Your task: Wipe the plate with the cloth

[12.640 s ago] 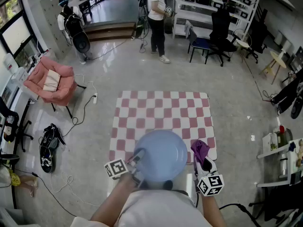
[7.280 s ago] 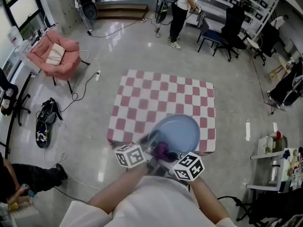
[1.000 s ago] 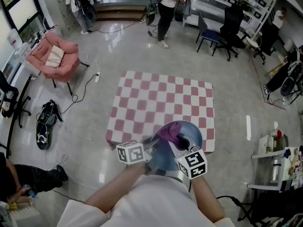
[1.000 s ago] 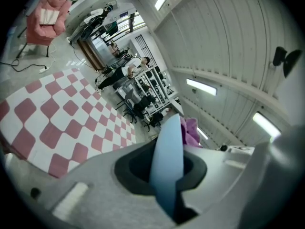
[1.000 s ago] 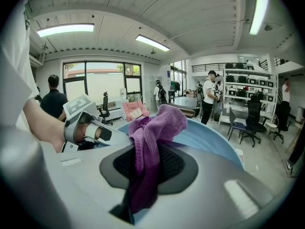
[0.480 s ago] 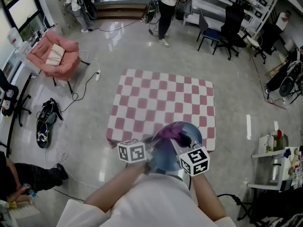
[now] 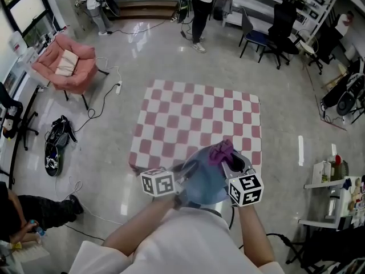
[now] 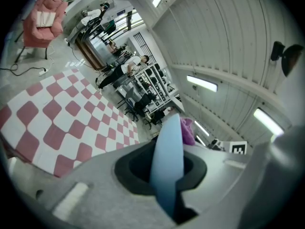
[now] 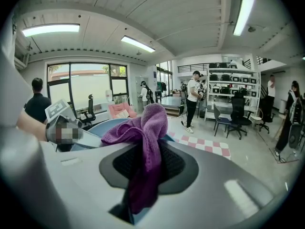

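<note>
Two tongs were clamped. The left gripper view alone showed the left tongs (image 8: pixel 167 175) pinching the blue plate (image 8: pixel 167 144) edge-on. The right tongs (image 9: pixel 145 173) pinched the purple cloth (image 9: pixel 143 125) at the plate's far rim. Both hung over the near edge of the checkered counter (image 7: pixel 194 119), with grey floor (image 7: pixel 114 124) all round.

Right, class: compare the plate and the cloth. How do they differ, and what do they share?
The plate is pale blue; the cloth is purple. The plate is rigid and smooth; the cloth is soft and bunched. The left gripper holds the plate by its rim; the right gripper holds the cloth. Both are clamped between jaws.
</note>
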`<state>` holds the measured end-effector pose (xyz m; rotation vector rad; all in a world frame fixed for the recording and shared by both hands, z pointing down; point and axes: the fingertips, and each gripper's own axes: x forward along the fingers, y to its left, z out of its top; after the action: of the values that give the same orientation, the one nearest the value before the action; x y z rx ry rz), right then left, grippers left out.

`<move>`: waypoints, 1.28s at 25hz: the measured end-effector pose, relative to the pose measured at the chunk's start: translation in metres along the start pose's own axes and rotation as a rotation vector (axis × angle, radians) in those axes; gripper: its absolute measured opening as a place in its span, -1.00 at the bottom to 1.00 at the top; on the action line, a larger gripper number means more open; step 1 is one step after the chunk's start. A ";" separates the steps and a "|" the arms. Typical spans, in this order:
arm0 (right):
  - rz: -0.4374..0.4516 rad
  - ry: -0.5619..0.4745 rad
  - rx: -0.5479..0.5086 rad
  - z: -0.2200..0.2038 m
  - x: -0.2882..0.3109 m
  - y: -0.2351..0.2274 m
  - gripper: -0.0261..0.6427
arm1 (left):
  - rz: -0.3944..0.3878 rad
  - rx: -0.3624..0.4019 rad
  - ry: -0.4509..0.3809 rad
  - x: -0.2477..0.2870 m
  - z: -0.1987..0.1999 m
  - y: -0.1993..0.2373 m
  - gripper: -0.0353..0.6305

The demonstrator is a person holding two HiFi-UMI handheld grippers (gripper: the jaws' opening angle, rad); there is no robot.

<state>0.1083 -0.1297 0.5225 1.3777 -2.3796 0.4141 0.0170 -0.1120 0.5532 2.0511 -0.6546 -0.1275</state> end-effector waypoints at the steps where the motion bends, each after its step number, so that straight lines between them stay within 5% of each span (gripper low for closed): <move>1: -0.011 0.002 0.004 -0.001 0.000 -0.006 -0.65 | 0.002 0.000 -0.003 -0.001 0.001 0.001 -0.78; 32: -0.089 0.050 0.017 -0.025 -0.008 -0.037 -0.65 | 0.079 0.135 -0.120 -0.024 0.047 0.013 -0.78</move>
<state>0.1482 -0.1307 0.5436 1.4577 -2.2699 0.4402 -0.0250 -0.1414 0.5342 2.1562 -0.8372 -0.1651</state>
